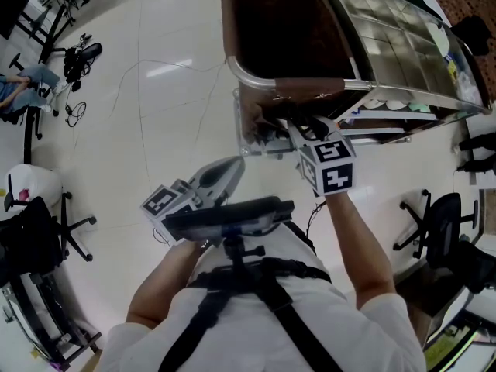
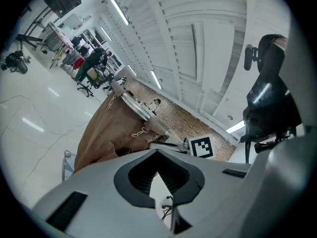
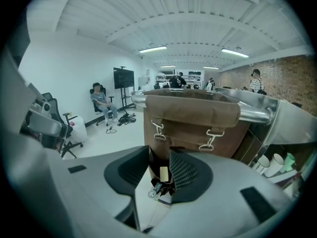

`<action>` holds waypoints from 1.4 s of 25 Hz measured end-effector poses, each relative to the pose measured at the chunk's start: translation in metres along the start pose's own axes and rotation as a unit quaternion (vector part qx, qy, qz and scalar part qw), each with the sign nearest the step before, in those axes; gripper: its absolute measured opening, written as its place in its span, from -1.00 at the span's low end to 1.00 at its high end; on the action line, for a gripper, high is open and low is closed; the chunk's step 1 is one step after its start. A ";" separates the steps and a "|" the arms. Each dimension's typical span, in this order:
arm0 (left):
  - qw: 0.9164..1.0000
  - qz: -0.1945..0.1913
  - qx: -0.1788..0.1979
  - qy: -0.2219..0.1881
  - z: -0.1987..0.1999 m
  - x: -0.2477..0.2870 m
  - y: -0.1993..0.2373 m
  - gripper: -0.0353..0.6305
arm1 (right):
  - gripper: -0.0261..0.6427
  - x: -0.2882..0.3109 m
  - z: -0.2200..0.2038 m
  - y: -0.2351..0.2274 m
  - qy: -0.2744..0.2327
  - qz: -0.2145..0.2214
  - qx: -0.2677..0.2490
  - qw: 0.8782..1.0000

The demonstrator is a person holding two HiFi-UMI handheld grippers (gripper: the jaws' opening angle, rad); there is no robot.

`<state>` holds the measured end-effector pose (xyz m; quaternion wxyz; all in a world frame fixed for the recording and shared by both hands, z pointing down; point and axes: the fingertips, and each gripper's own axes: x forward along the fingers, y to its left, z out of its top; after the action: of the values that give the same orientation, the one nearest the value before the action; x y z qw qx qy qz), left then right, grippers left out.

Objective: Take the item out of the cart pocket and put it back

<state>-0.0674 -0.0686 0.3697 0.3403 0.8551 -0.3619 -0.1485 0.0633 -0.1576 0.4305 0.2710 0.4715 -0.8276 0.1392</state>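
I read right gripper clamped on small dark item, just before brown cart bag. Left gripper closed, empty, well apart from cart. Glossy white floor beneath; office chair right; brick wall beyond.

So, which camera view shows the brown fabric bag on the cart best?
The right gripper view: the brown fabric bag faces the camera, with both metal clasps visible on its front. The head view shows only its dark open top from above; the left gripper view shows one side with chains.
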 end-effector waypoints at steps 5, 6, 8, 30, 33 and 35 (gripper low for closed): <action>1.000 -0.001 0.000 0.000 0.002 0.002 -0.001 -0.91 | -0.59 -0.014 0.006 0.001 -0.011 0.003 0.000 1.000; 1.000 -0.002 0.000 0.000 0.002 0.002 -0.001 -0.91 | -0.61 -0.016 0.006 0.002 -0.013 0.003 0.001 1.000; 1.000 -0.003 0.000 -0.001 0.003 0.003 -0.001 -0.91 | -0.70 -0.022 0.007 0.002 -0.017 0.002 0.001 1.000; 1.000 -0.017 0.004 0.007 0.003 0.008 -0.015 -0.91 | -0.92 -0.077 0.013 0.013 -0.052 0.013 0.023 0.998; 1.000 -0.018 0.004 0.008 0.002 0.008 -0.016 -0.91 | -0.92 -0.081 0.009 0.015 -0.052 0.017 0.026 0.998; 1.000 -0.019 0.005 0.008 0.002 0.008 -0.017 -0.91 | -0.92 -0.085 0.009 0.017 -0.053 0.020 0.027 0.998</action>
<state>-0.0542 -0.0663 0.3564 0.3363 0.8647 -0.3432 -0.1464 0.0804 -0.0928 0.3740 0.2110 0.4686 -0.8461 0.1414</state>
